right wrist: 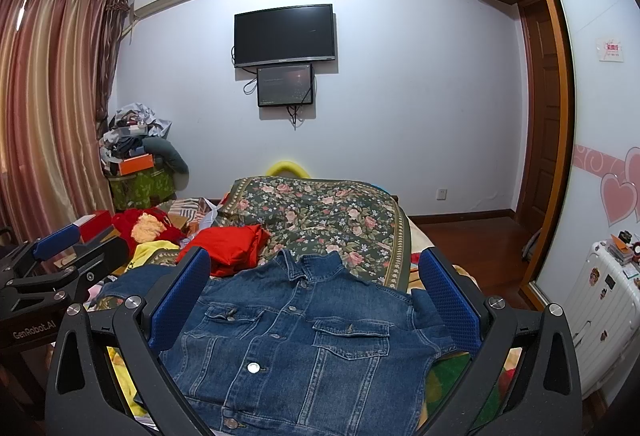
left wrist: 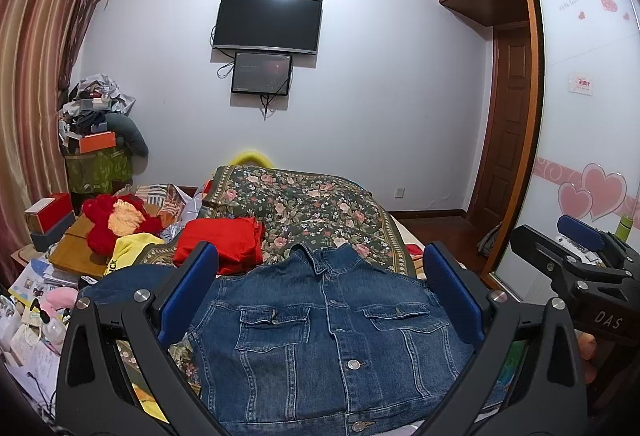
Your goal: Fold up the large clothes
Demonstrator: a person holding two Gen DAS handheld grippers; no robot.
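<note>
Blue denim button-front jacket (left wrist: 332, 340) flat, front up, collar at 12 o'clock. Left gripper (left wrist: 322, 260) spread wide; right gripper (right wrist: 314, 264) spread wide, both empty.

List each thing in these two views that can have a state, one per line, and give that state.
denim jacket: spread flat on the bed, front up, buttoned, not yet folded
left gripper: open, holding nothing
right gripper: open, holding nothing
red garment: folded, beside the jacket
television: screen dark
small monitor: dimly lit
wooden door: shut
</note>
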